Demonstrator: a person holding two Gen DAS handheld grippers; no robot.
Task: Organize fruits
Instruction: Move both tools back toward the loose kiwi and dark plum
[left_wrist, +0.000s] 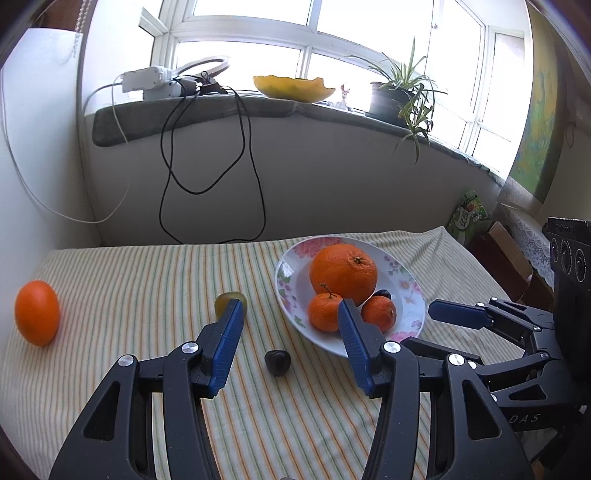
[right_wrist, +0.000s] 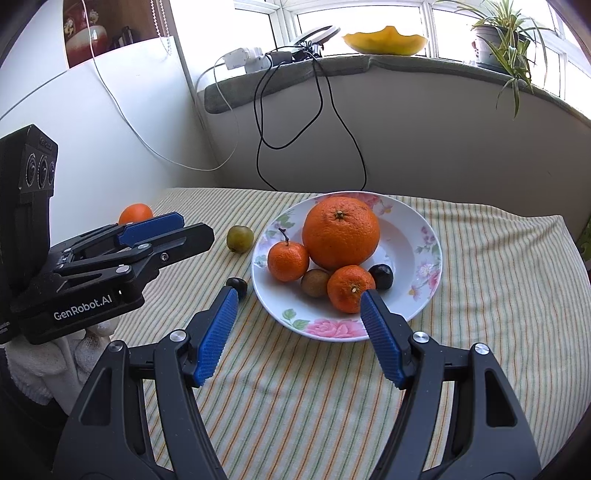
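A floral white plate (right_wrist: 417, 236) (left_wrist: 410, 295) on the striped cloth holds a big orange (right_wrist: 340, 232) (left_wrist: 343, 273), two mandarins (right_wrist: 288, 260) (right_wrist: 349, 290), a brown fruit (right_wrist: 314, 283) and a dark plum (right_wrist: 381, 276). Loose on the cloth lie a green plum (right_wrist: 240, 239) (left_wrist: 225, 301), a dark plum (left_wrist: 277, 362) (right_wrist: 237, 285) and an orange (left_wrist: 37, 317) (right_wrist: 136, 213). My left gripper (left_wrist: 288, 314) is open above the loose dark plum. My right gripper (right_wrist: 299, 299) is open at the plate's near rim.
The striped cloth (right_wrist: 295, 387) covers the table. Behind it is a wall with hanging black cables (left_wrist: 207, 166). The windowsill carries a yellow bowl (left_wrist: 291, 86), a potted plant (left_wrist: 399, 96) and a white device (left_wrist: 147, 79).
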